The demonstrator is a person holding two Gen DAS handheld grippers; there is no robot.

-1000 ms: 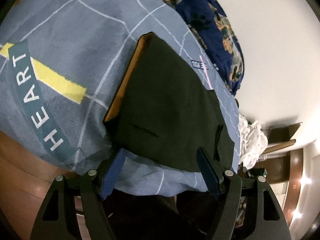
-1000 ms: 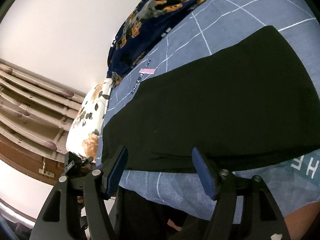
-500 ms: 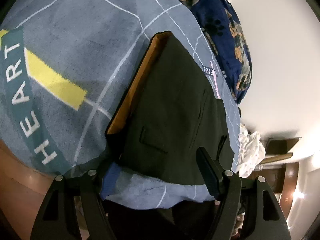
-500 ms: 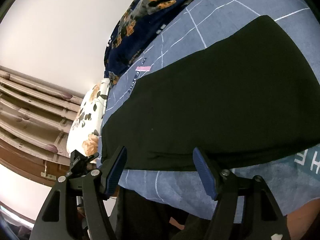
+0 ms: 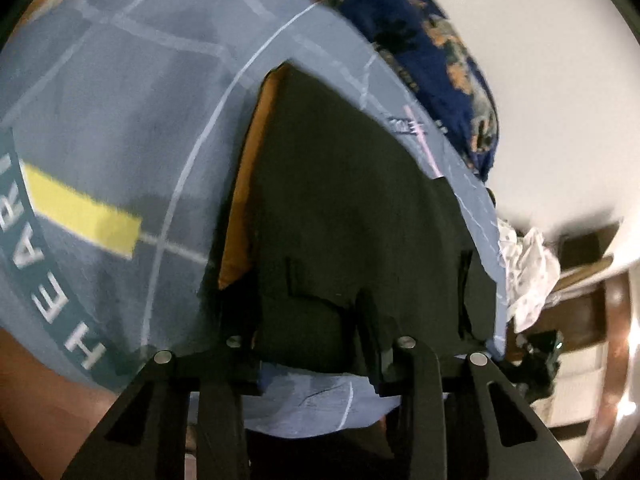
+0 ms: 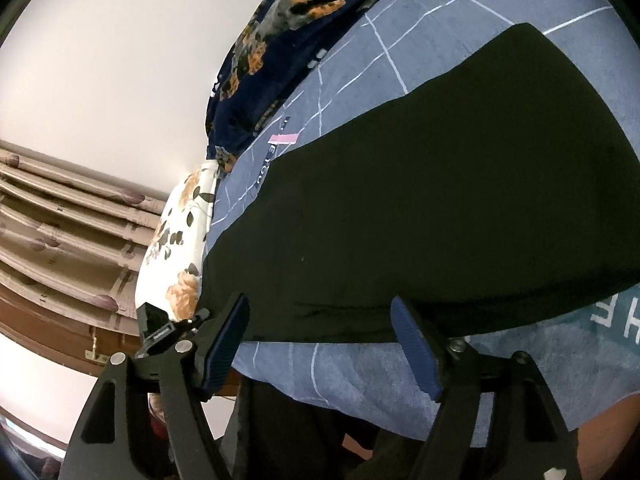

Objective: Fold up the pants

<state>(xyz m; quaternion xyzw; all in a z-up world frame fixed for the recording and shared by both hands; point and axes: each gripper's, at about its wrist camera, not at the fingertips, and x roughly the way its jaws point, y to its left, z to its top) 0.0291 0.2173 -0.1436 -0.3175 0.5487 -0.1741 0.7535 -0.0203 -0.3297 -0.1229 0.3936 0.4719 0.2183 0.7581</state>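
Black pants (image 5: 352,208) lie flat on a grey-blue blanket (image 5: 132,120), with an orange lining (image 5: 244,184) showing along their left edge. My left gripper (image 5: 308,312) is open, its fingers over the near edge of the pants by a back pocket. In the right wrist view the pants (image 6: 460,200) spread wide across the blanket (image 6: 360,376). My right gripper (image 6: 320,332) is open, its blue fingertips at the pants' near edge, holding nothing.
A dark blue floral quilt (image 5: 440,44) lies along the far side by the white wall, and shows in the right wrist view (image 6: 296,28). A white floral pillow (image 6: 180,232) sits beside curtains (image 6: 60,208). Crumpled white cloth (image 5: 528,268) lies past the bed's right end.
My left gripper has moved forward onto the pants' near edge, its fingers now over the fabric. My right gripper has edged slightly closer to the pants.
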